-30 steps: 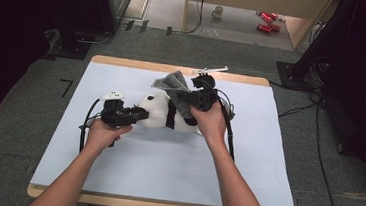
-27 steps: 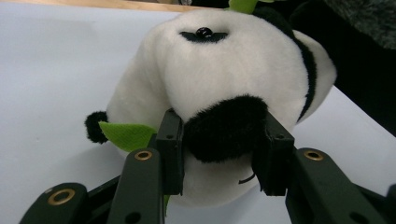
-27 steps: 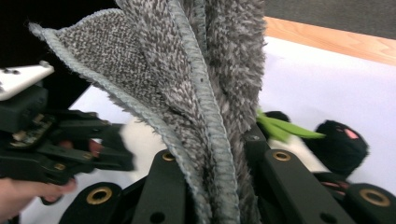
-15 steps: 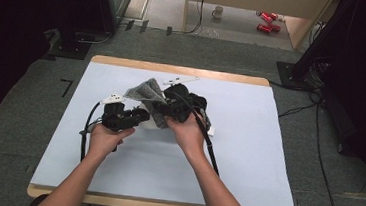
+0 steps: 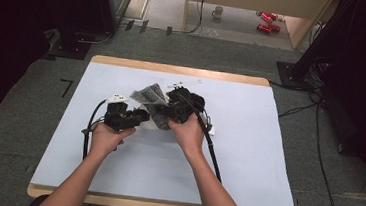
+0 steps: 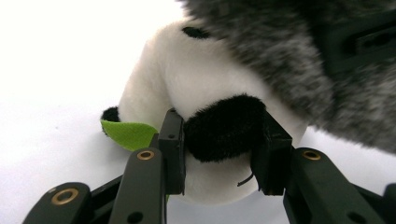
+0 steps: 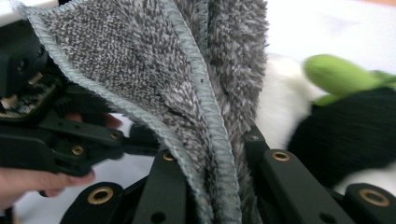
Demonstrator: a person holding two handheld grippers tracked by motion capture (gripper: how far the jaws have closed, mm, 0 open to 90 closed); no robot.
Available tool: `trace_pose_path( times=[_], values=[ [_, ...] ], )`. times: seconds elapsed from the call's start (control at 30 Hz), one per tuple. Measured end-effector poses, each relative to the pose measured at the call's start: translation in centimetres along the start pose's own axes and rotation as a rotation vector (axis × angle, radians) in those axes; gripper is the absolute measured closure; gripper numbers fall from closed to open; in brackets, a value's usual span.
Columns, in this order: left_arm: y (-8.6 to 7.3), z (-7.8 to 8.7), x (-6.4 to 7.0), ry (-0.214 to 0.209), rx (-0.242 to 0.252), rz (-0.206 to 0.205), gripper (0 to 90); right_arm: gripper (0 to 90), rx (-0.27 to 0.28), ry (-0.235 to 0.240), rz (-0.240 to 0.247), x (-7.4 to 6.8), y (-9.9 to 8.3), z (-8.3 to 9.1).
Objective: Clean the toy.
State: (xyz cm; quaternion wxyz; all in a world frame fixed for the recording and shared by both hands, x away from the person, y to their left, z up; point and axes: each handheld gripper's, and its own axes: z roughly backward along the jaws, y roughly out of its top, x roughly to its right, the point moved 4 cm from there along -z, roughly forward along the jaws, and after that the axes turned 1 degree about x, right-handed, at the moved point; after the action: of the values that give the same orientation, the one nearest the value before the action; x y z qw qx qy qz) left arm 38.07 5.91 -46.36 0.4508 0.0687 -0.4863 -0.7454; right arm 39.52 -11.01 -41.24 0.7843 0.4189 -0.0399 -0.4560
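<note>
A black-and-white plush panda (image 6: 196,88) with a green leaf (image 6: 126,134) lies mid-table on the pale blue mat (image 5: 268,140). My left gripper (image 6: 218,149) is shut on one of its black limbs (image 6: 222,128). In the high view that gripper (image 5: 137,116) sits at the toy's left side. A grey fluffy cloth (image 7: 187,88) hangs pinched in my right gripper (image 7: 212,172), which is shut on its folded hem. From above, the cloth (image 5: 149,96) drapes over the panda (image 5: 159,123), with the right gripper (image 5: 173,107) on top of it.
A thin white strip (image 5: 188,82) lies on the mat behind the toy. Black cables trail from both grippers toward the table's front. On the floor beyond the table are a mug (image 5: 218,10) and red cans (image 5: 266,21).
My right gripper has carried the grey cloth leftward and down over the panda. The left gripper has kept its hold on the toy and barely moved.
</note>
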Motion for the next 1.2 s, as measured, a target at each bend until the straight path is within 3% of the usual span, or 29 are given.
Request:
trace_pose_path(
  times=[0.27, 0.53, 0.63, 0.7, 0.8, 1.07, 1.13, 1.17, 1.2],
  values=[
    [0.0, 0.0, -0.5, -0.013, 0.003, 0.013, 61.8, 78.8, -0.026, -0.137, 0.067, 1.8, -0.5, 1.8],
    [0.0, 0.0, -0.7, -0.014, 0.003, 0.007, 61.8, 78.9, -0.025, -0.176, 0.054, 3.3, -0.3, 3.8],
    [0.0, 0.0, -0.7, -0.021, 0.009, 0.002, 61.8, 79.3, -0.009, -0.221, 0.025, 5.2, -0.3, 5.7],
    [0.1, 0.0, -0.6, -0.021, 0.01, 0.003, 61.8, 79.4, -0.006, -0.227, 0.025, 5.5, -0.3, 6.0],
    [0.1, 0.0, -0.7, -0.026, 0.008, 0.011, 61.8, 79.3, 0.009, -0.271, 0.039, 6.5, -0.4, 7.6],
    [-0.1, 0.0, -0.7, -0.028, 0.016, 0.013, 61.6, 79.0, 0.028, -0.271, 0.005, 7.9, -0.5, 9.3],
    [-0.2, 0.0, -0.7, -0.026, 0.021, 0.013, 61.6, 78.9, 0.04, -0.265, -0.024, 8.0, -0.3, 9.7],
    [-0.2, 0.0, -0.7, -0.026, 0.021, 0.013, 61.6, 78.9, 0.059, -0.228, -0.051, 7.5, 0.1, 10.3],
    [-0.2, 0.0, -0.7, -0.025, 0.02, 0.014, 61.6, 78.8, 0.084, -0.206, -0.023, 6.4, 0.6, 10.8]
  ],
)
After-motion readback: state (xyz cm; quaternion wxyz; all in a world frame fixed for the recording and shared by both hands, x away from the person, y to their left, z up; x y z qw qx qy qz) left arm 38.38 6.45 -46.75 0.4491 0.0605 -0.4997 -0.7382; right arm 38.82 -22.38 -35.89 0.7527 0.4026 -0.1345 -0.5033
